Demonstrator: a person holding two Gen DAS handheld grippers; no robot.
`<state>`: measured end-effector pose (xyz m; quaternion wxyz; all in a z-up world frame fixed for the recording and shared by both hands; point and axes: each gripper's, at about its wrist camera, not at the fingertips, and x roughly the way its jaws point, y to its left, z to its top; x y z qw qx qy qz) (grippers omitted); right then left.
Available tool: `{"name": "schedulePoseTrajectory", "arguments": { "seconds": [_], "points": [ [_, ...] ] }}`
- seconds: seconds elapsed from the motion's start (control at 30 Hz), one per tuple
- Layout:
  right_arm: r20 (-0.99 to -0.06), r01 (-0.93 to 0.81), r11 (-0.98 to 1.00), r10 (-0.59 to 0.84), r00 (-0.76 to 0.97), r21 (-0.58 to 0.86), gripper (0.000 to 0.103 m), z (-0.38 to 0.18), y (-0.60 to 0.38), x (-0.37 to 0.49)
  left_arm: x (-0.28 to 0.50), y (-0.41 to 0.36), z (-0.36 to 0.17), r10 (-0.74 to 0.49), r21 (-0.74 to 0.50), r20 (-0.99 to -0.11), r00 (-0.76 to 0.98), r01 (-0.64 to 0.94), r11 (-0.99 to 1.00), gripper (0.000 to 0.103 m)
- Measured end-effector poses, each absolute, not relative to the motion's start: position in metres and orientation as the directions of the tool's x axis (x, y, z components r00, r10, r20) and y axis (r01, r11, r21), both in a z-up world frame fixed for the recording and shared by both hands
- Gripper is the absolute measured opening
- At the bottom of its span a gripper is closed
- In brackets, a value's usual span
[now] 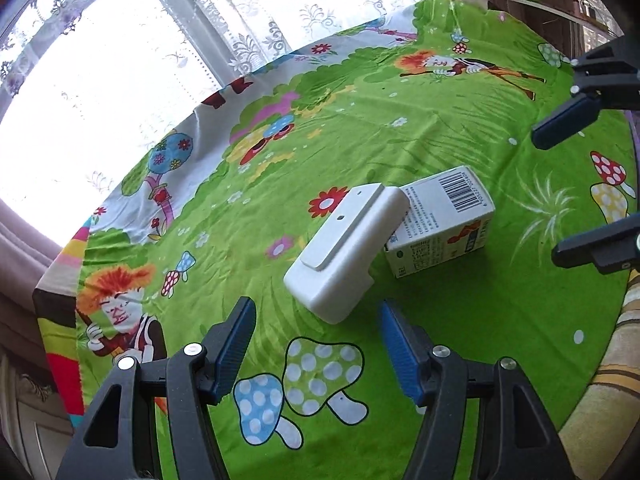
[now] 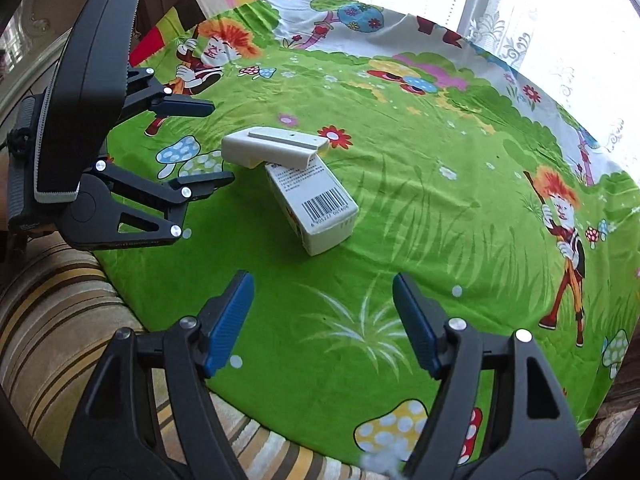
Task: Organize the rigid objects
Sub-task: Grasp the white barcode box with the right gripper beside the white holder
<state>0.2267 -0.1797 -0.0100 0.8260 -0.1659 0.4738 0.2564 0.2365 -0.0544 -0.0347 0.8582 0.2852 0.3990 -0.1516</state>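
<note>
The white plastic block [image 1: 344, 252] lies tilted, 1 end propped on the carton [image 1: 444, 220], which lies on its side, barcode face up, on the cartoon tablecloth [image 1: 460, 340]. Taking the carton as landmark: the block overlaps its far-left corner in the right wrist view, and both sit near the middle of the cloth.

The step in hand looks like an approach to separate these 2 things. To do it well, I judge the left gripper [image 1: 316, 348] should take the block across its narrow sides and lift it clear before the carton is touched, since dragging would likely tip or slide the carton.

The left gripper's jaws stand apart, empty, short of the block's near end. The right gripper [image 2: 322, 320] has jaws apart too, holding nothing, short of the carton's barcode end.
</note>
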Motion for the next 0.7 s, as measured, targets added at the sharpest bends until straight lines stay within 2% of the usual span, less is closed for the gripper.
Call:
{"name": "schedulePoseTrajectory", "arguments": {
  "seconds": [0.23,0.3,0.47,0.53,0.57,0.6,0.63,0.67,0.7],
  "points": [
    [-0.872,-0.641,0.767,0.284,0.398,-0.043,0.075,-0.022,-0.160,0.247,0.248,-0.059,-0.048,-0.061,0.374,-0.775,0.629,0.535,0.758,0.062],
    [-0.874,-0.653,0.756,0.285,0.393,-0.047,0.075,-0.027,-0.154,0.254,0.252,-0.058,-0.052,-0.081,0.341,-0.793,0.604,0.550,0.762,0.045],
    [-0.880,-0.658,0.752,0.293,0.375,-0.030,0.075,-0.039,-0.146,0.272,0.256,-0.050,-0.050,-0.144,0.261,-0.800,0.583,0.554,0.791,0.042],
    [-0.882,-0.652,0.758,0.298,0.365,-0.014,0.075,-0.043,-0.145,0.277,0.260,-0.043,-0.046,-0.183,0.195,-0.804,0.566,0.541,0.818,0.035],
    [-0.881,-0.646,0.763,0.305,0.362,-0.001,0.075,-0.044,-0.144,0.279,0.262,-0.040,-0.044,-0.206,0.151,-0.808,0.552,0.532,0.833,0.027],
    [-0.880,-0.636,0.771,0.310,0.359,0.012,0.075,-0.045,-0.145,0.281,0.265,-0.036,-0.043,-0.235,0.098,-0.814,0.531,0.524,0.846,0.025],
    [-0.880,-0.623,0.782,0.312,0.358,0.024,0.069,-0.046,-0.146,0.282,0.267,-0.033,-0.042,-0.262,0.050,-0.815,0.516,0.515,0.856,0.025],
    [-0.884,-0.608,0.793,0.308,0.352,0.034,0.056,-0.048,-0.147,0.284,0.268,-0.031,-0.042,-0.282,0.018,-0.816,0.505,0.509,0.861,0.025],
    [-0.888,-0.596,0.802,0.303,0.346,0.041,0.053,-0.050,-0.148,0.285,0.268,-0.031,-0.042,-0.291,0.002,-0.816,0.499,0.506,0.863,0.025]
  ]
}}
